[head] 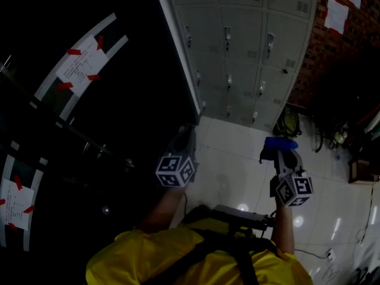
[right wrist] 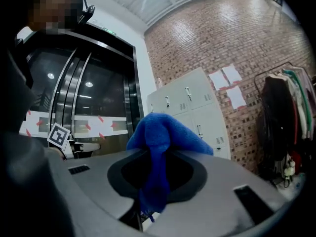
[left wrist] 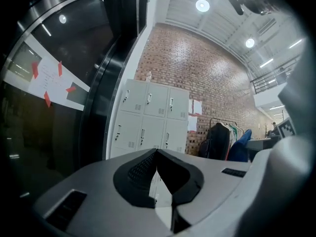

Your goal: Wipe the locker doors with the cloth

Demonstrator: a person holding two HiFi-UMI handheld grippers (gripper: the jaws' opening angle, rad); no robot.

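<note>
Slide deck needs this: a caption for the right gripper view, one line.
Right gripper clamps a blue cloth, facing grey lockers beside a brick wall.

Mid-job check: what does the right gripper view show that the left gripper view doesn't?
Only the right gripper view: the blue cloth clamped in the right claw. Only the left gripper view: the left claw, shut with nothing in it. Both: the grey lockers, the brick wall and the clothes rack.

The head view is dim and underexposed, while ceiling lamps (left wrist: 201, 4) glare in fisheye-warped gripper views.
</note>
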